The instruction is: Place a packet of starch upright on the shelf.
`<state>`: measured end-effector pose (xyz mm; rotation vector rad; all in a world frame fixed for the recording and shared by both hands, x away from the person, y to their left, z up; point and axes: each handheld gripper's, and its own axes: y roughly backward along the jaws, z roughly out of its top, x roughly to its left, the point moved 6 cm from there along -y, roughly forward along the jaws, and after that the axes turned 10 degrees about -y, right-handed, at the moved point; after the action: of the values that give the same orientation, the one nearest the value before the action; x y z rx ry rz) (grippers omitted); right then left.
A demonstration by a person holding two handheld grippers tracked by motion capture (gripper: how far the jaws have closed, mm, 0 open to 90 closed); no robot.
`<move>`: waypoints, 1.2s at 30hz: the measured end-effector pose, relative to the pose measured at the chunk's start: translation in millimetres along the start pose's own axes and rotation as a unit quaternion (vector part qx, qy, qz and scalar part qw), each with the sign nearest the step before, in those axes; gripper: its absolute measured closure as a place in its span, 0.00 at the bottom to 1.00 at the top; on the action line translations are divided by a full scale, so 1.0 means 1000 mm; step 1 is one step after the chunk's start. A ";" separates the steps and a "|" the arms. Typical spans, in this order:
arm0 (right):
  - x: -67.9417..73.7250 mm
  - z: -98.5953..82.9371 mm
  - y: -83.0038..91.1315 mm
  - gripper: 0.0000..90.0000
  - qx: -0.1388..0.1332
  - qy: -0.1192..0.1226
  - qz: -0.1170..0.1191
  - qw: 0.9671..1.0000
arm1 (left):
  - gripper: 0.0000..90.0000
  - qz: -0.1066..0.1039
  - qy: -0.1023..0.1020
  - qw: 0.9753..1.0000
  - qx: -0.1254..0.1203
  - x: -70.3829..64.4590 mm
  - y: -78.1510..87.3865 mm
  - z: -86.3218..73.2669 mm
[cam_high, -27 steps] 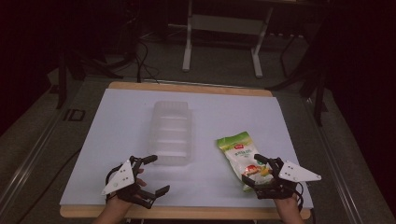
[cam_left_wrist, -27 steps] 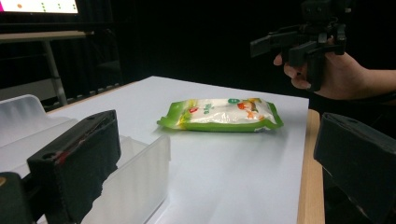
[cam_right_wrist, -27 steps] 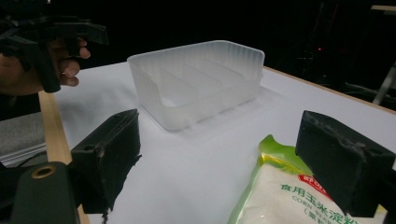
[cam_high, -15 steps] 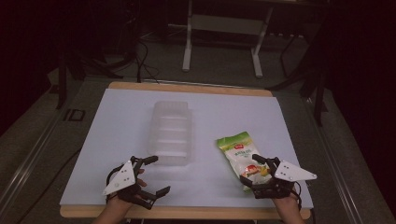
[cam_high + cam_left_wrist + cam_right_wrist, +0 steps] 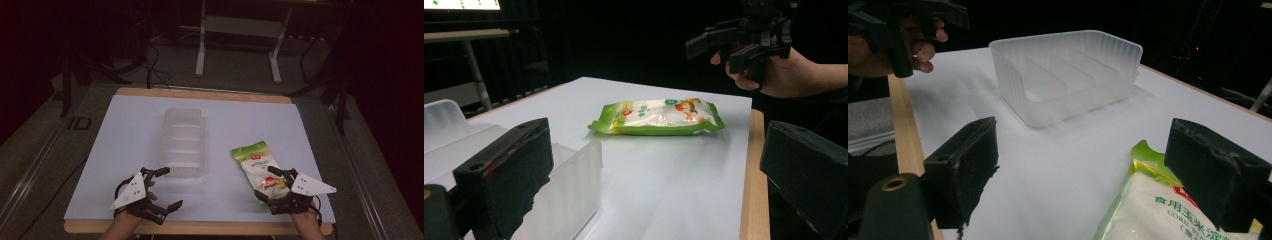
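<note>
A clear plastic container with dividers stands mid-table; its ribbed wall shows in the right gripper view and a near corner in the left gripper view. To its right a green and white bag of corn starch lies flat, also visible as the bag and its printed end. My left gripper is open just in front of the container, nothing between its jaws. My right gripper is open over the bag's near end, one jaw on each side.
A white sheet covers the table, with a wooden edge along the front. Behind the table stands a metal frame on a dark floor with cables. Bare sheet lies between the container and the bag.
My right gripper has crept slightly left over the bag's near end. The left gripper, container and bag have stayed put.
</note>
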<state>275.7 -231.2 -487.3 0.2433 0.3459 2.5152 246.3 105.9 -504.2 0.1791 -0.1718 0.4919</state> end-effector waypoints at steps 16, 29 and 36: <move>0.014 0.033 0.006 0.12 -0.009 0.001 0.021 1.000 | 0.01 0.001 -0.001 1.000 0.002 0.000 -0.001 0.000; 0.005 0.072 0.007 0.12 -0.027 0.024 0.003 0.999 | 0.01 0.001 -0.003 1.000 0.006 0.000 -0.001 -0.001; -0.004 0.091 0.003 0.12 -0.042 0.032 -0.009 0.999 | 0.01 0.001 0.001 1.000 0.007 0.001 -0.001 -0.002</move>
<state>299.8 -218.8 -400.2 0.1259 0.2651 2.5171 247.6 105.9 -506.1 0.1931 -0.1668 0.4954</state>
